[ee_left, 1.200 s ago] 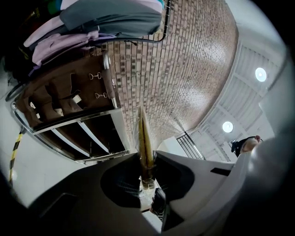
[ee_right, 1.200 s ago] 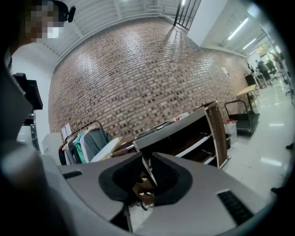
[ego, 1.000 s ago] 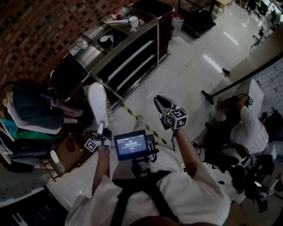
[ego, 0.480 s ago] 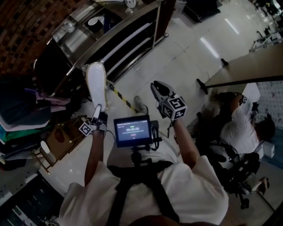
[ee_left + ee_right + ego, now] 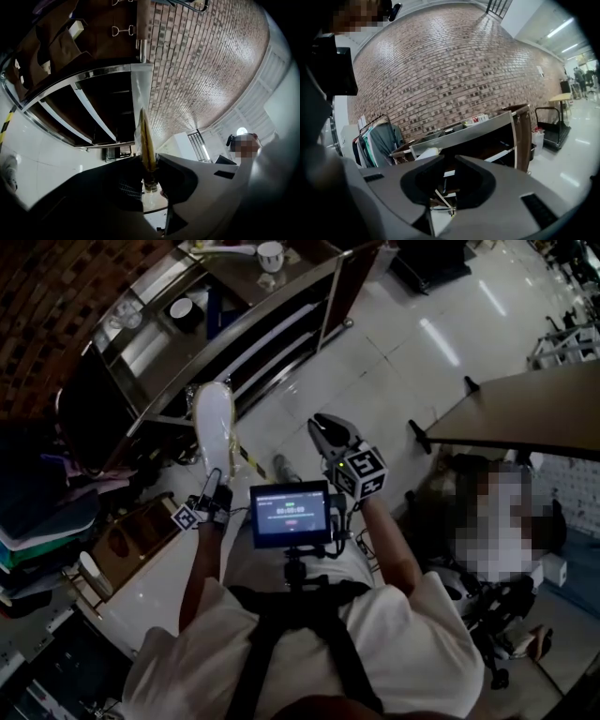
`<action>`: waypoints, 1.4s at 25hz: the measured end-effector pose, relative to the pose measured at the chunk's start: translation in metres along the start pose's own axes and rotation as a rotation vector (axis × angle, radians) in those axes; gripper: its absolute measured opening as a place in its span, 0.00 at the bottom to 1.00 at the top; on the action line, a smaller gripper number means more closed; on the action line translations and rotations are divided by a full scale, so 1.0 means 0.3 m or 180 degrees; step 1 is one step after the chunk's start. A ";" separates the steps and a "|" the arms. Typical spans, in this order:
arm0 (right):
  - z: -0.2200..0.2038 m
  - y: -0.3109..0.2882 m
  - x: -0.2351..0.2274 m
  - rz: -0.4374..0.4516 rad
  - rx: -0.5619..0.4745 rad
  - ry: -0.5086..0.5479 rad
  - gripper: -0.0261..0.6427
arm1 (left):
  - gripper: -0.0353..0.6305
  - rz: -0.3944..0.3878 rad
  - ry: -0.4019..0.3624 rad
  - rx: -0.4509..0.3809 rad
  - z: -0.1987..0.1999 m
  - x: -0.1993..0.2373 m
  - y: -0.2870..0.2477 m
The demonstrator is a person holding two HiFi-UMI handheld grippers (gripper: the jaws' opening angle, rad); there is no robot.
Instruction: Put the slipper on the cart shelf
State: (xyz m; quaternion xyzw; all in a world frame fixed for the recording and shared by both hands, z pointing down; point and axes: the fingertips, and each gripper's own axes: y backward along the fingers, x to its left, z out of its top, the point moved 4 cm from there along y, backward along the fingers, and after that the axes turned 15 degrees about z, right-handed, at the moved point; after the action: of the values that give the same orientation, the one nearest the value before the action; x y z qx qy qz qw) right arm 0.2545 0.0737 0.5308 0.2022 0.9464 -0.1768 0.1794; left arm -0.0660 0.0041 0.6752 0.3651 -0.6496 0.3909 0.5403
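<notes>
A white slipper (image 5: 214, 426) stands upright above my left gripper (image 5: 214, 487), whose jaws are shut on its heel end. In the left gripper view the slipper (image 5: 146, 140) shows edge-on as a thin yellowish blade pinched between the jaws (image 5: 147, 161). It hangs just in front of the steel cart (image 5: 239, 329), beside the cart's near corner post (image 5: 140, 89) and its dark shelves. My right gripper (image 5: 321, 427) floats to the right of the slipper, shut and empty, and points at the cart (image 5: 487, 129).
Cups (image 5: 270, 253) and bowls sit on the cart's top. A clothes rack (image 5: 37, 512) stands at the left with a wooden stand (image 5: 131, 540) by it. Yellow-black tape (image 5: 251, 457) marks the floor. A table (image 5: 525, 399) and a seated person (image 5: 497, 521) are at the right.
The cart has drawn nearer, and the slipper in my left gripper now reaches up to its lower shelves. The right gripper has kept its place beside the slipper.
</notes>
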 end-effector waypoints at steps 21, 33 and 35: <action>0.157 -0.215 -0.314 0.0601 0.0205 -0.0075 0.16 | 0.14 0.0335 0.0132 -0.0319 -0.034 0.042 -0.196; 0.335 -0.251 -0.493 0.1337 0.0515 0.0284 0.16 | 0.14 0.0579 0.0299 -0.1316 -0.153 0.108 -0.289; 0.319 -0.244 -0.529 0.1385 0.0562 0.0245 0.16 | 0.14 0.0559 0.0302 -0.1437 -0.150 0.107 -0.311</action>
State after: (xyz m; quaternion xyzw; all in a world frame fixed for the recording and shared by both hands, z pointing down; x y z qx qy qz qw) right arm 0.3831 -0.0787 0.5317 0.4228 0.8676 -0.2082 0.1587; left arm 0.0317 0.0031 0.7225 0.1586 -0.7237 0.2980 0.6020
